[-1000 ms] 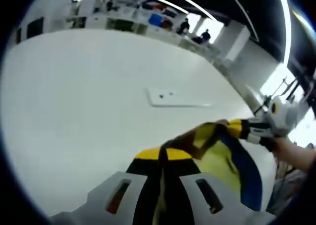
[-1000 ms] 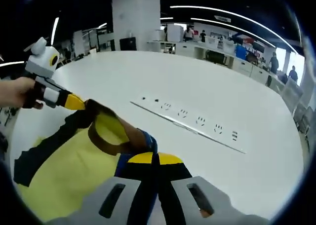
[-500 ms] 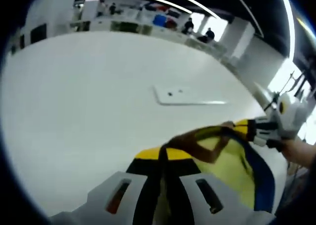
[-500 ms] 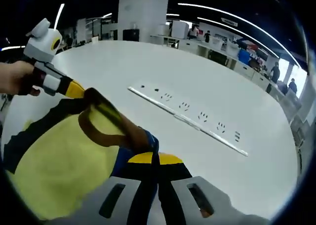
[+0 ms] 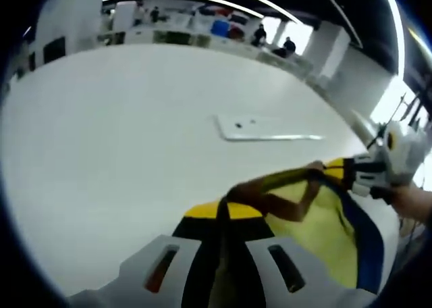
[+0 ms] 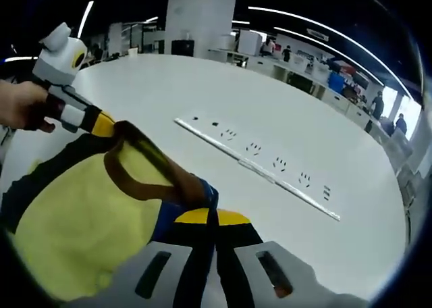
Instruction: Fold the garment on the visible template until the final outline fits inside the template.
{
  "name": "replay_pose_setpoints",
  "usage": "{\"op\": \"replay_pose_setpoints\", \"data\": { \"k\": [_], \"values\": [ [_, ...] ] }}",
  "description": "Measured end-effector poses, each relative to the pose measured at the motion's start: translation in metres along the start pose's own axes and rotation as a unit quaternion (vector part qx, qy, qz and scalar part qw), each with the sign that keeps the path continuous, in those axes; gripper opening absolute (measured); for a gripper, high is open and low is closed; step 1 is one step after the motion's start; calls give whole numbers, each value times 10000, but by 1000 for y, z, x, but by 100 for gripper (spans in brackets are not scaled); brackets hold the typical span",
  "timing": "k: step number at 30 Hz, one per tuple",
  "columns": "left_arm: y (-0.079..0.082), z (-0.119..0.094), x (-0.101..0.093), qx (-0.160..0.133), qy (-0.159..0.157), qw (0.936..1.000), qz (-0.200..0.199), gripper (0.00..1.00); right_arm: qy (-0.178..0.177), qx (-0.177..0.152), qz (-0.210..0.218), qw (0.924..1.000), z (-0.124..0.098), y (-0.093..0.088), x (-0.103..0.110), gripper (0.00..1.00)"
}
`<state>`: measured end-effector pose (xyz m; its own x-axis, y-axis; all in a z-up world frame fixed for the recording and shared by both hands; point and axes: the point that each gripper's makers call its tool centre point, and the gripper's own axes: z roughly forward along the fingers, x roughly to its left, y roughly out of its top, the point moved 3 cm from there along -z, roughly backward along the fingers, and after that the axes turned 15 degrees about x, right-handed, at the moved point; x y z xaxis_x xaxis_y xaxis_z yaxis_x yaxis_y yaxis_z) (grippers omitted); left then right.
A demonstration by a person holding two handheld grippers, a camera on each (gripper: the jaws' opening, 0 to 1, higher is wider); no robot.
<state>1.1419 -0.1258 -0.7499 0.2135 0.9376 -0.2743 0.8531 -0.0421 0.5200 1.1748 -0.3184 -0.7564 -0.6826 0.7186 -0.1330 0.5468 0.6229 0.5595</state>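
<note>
A yellow garment [image 6: 81,220] with a brown collar, dark trim and a blue edge hangs stretched between both grippers above the white table [image 6: 202,92]. My right gripper [image 6: 210,217] is shut on the collar end near the blue edge. My left gripper [image 5: 223,210] is shut on the other shoulder; in the right gripper view the left gripper [image 6: 101,124] comes in from the left, held by a hand [image 6: 23,105]. In the left gripper view the garment [image 5: 324,227] runs to the right gripper [image 5: 337,169].
A long strip of power sockets [image 6: 256,166] is set into the table, seen too as the sockets [image 5: 266,129] in the left gripper view. Desks, pillars and people stand far behind. The table edge curves round at the right.
The garment has been pulled wider between the grippers, and its yellow front now spreads larger in the right gripper view. Both grips are unchanged.
</note>
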Motion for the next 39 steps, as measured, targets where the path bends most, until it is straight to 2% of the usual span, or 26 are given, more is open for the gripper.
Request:
{"op": "replay_pose_setpoints", "data": {
  "k": [10,16,20,25,28,35,39],
  "values": [
    [2,-13,-2,-144,0,9999,83,0,-167,5,142,9998,-12,1,-7,9],
    [4,-29,0,-266,7,9996,53,4,-196,-27,268,9994,-24,0,-11,9],
    [3,-38,-1,-308,-11,9995,39,10,-200,-69,346,9992,-35,0,-9,9],
    [-1,-55,-5,-393,-39,9992,18,16,-155,-229,581,9979,-53,-1,-6,11],
    [-5,-62,-6,-415,-46,9991,28,19,-15,-427,1030,9938,-68,-5,0,14],
    [-17,-86,-14,-425,-93,9990,45,24,69,-428,1315,9904,-94,-25,9,20],
    [-22,-105,-22,-567,-179,9982,110,27,86,-527,1442,9881,-114,-31,15,24]
  ]
}}
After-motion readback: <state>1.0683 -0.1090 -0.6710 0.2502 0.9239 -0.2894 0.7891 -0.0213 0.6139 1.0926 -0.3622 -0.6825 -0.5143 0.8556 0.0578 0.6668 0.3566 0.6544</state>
